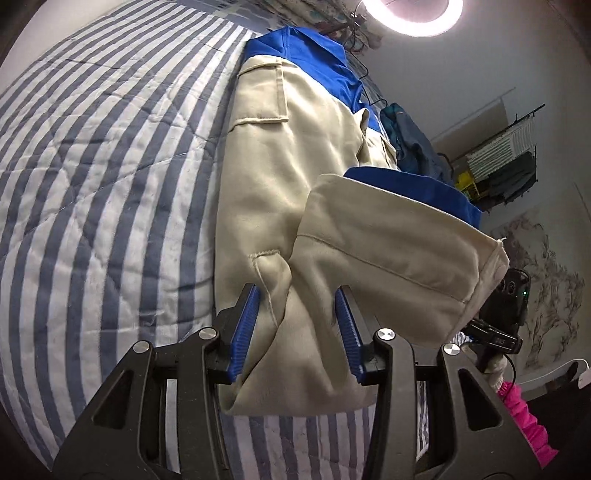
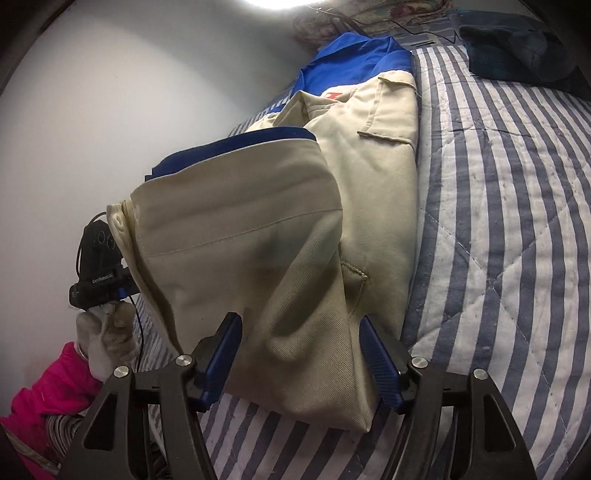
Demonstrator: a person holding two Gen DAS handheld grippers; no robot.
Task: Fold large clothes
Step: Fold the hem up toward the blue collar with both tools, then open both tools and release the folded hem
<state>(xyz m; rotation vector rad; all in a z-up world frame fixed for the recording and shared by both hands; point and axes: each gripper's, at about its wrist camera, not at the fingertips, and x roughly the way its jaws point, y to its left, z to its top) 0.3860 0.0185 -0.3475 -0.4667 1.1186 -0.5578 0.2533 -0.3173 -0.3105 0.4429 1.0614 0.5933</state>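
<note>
A beige work jacket with blue shoulders and collar (image 1: pixel 280 177) lies lengthwise on the striped quilt (image 1: pixel 92 166). Its near part is doubled over into a raised beige fold (image 1: pixel 388 251). My left gripper (image 1: pixel 300 328) has its blue pads (image 1: pixel 243 328) apart, with the jacket's lower corner between them. In the right wrist view the same jacket (image 2: pixel 369 155) runs away from me. My right gripper (image 2: pixel 301 354) also stands wide, with the folded beige cloth (image 2: pixel 258 251) between its pads (image 2: pixel 380 365). Each gripper shows in the other's view, at the far end of the fold.
A dark teal garment (image 2: pixel 517 48) lies on the quilt beyond the jacket. A ring lamp (image 1: pixel 412 14) glares overhead. A drying rack with clothes (image 1: pixel 506 158) stands by the wall. The person's gloved hand (image 2: pixel 107 339) and pink sleeve (image 2: pixel 48 398) are beside the bed.
</note>
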